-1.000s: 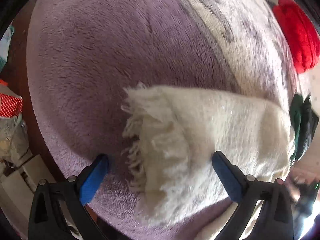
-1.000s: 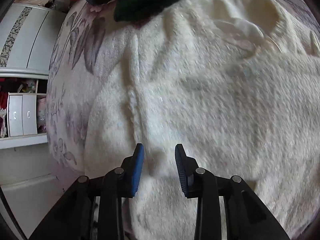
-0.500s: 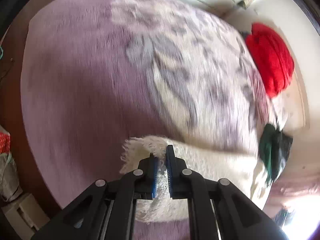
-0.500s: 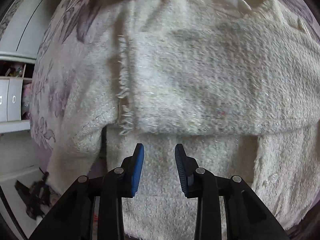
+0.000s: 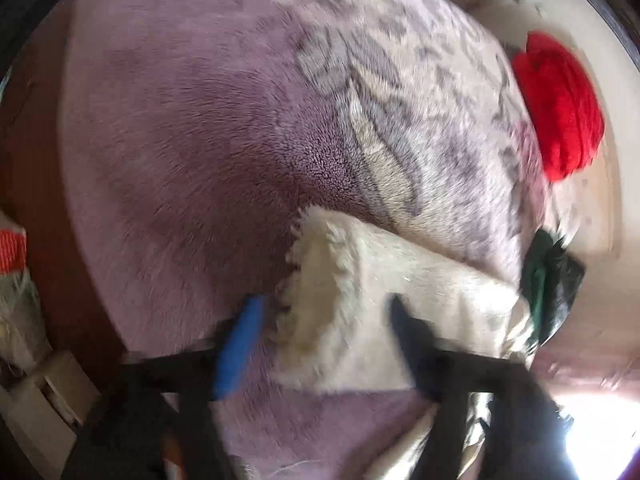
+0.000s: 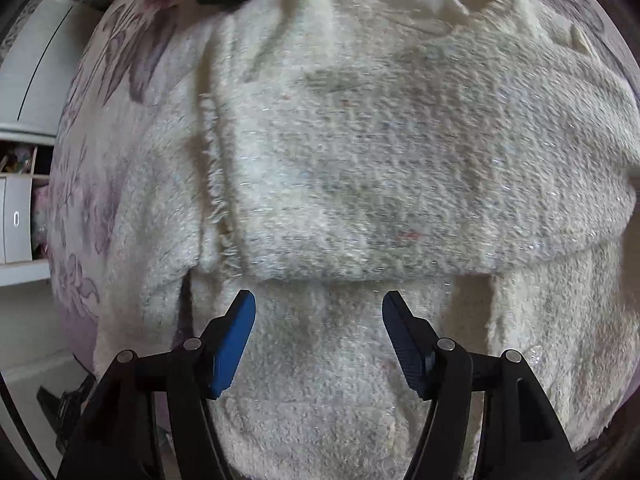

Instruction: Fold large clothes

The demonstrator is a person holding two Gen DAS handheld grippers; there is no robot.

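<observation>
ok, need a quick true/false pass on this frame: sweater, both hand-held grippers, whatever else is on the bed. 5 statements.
1. The cream sweater lies on a purple floral blanket. True.
2. The right hand-held gripper is clamped on the sweater's neckline. False: its jaws are opening, nothing pinched between them, and the neckline lies at the far end of the sweater.
3. A red garment sits at the blanket's far edge. True.
4. The left hand-held gripper grips the fringed sleeve cuff. False: its jaws are opening, with the cuff lying loose between them.
5. The sweater is spread fully flat, unfolded. False: one part already lies folded across the body.
</observation>
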